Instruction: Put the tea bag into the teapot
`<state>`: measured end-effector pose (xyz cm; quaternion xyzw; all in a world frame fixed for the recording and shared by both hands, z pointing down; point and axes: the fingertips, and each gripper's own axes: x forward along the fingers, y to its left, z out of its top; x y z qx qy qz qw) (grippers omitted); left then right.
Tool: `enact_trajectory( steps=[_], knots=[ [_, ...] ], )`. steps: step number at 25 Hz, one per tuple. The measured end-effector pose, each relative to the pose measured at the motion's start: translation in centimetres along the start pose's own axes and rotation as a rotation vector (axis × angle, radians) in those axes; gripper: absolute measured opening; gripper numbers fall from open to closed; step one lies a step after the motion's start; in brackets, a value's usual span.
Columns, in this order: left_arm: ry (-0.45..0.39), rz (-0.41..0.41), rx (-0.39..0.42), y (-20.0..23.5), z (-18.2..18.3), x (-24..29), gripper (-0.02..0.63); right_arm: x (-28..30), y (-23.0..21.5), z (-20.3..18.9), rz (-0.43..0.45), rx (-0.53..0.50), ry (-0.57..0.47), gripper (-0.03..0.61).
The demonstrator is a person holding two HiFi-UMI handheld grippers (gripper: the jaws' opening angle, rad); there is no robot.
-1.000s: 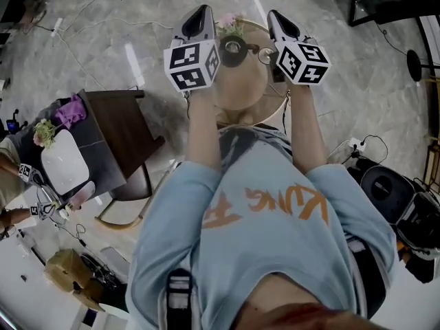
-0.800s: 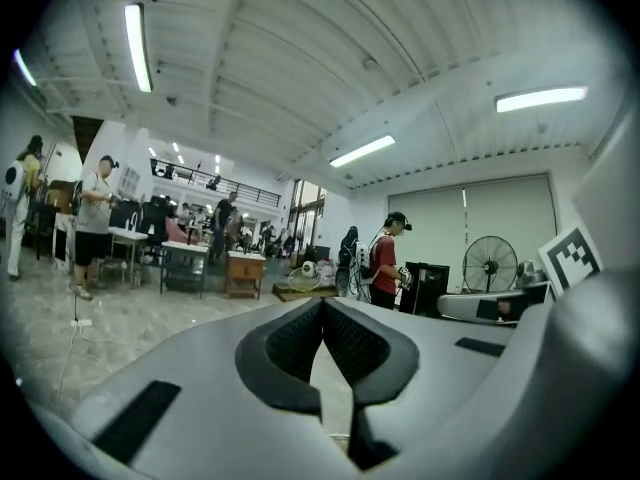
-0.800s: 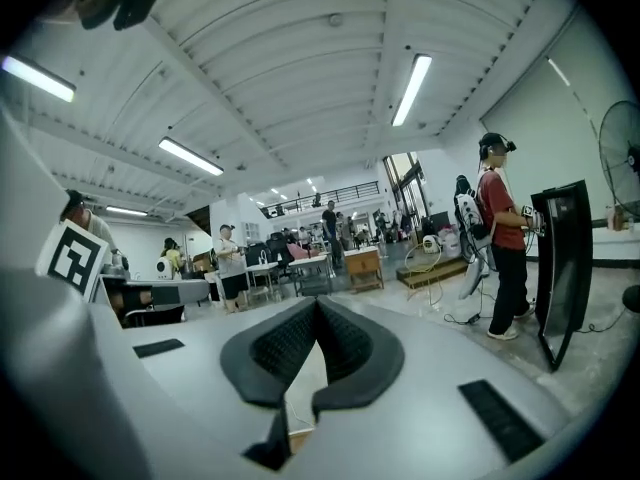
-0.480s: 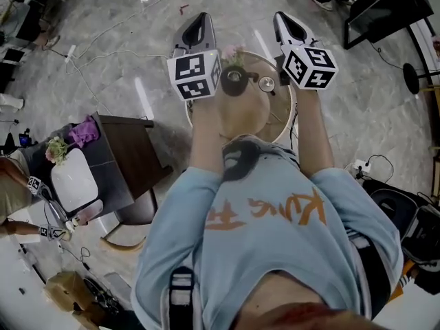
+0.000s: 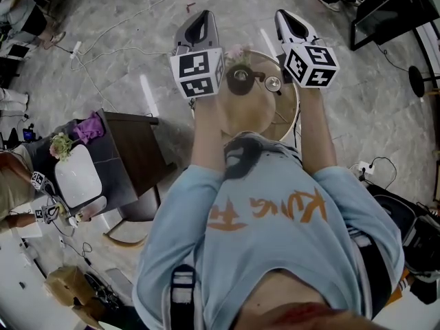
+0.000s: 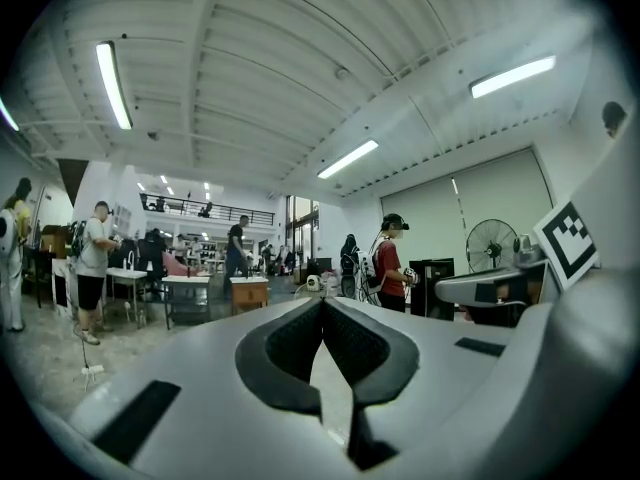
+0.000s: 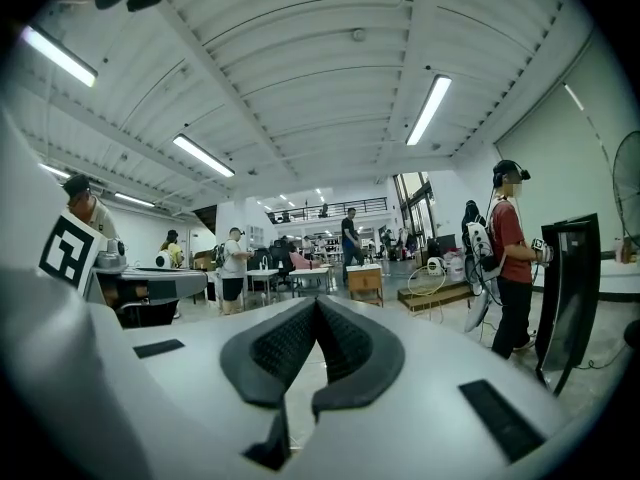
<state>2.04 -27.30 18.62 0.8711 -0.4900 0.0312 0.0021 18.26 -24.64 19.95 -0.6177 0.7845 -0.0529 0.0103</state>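
Jaws closed, nothing between: left gripper (image 6: pixel 322 303), right gripper (image 7: pixel 316 303); both level over round table (image 5: pixel 247 115). Teapot (image 5: pixel 238 80) on table, between grippers in head view; tea bag nowhere visible. Risk: gripper cameras miss table, so blind descent may knock teapot

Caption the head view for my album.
A person holds the left gripper and right gripper, both shut, above a round table bearing a teapot.
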Motion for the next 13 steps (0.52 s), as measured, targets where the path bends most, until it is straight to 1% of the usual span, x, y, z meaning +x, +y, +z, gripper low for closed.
enact_trajectory(
  steps=[6, 9, 11, 13],
  knots=[
    [0.018, 0.011, 0.004, 0.0, -0.3, -0.4, 0.025, -0.3, 0.3, 0.0, 0.013, -0.004, 0.003, 0.011],
    [0.024, 0.014, 0.000, 0.8, -0.7, -0.6, 0.026, 0.3, 1.1, -0.1, 0.023, -0.012, 0.007, 0.011],
    [0.030, 0.017, 0.018, 1.6, -0.9, -0.4, 0.025, 1.1, 1.6, -0.2, 0.028, -0.015, 0.009, 0.011],
    [0.038, 0.021, 0.056, 2.3, -1.1, -0.1, 0.025, 2.0, 2.2, -0.2, 0.033, -0.019, 0.009, 0.011]
  ],
)
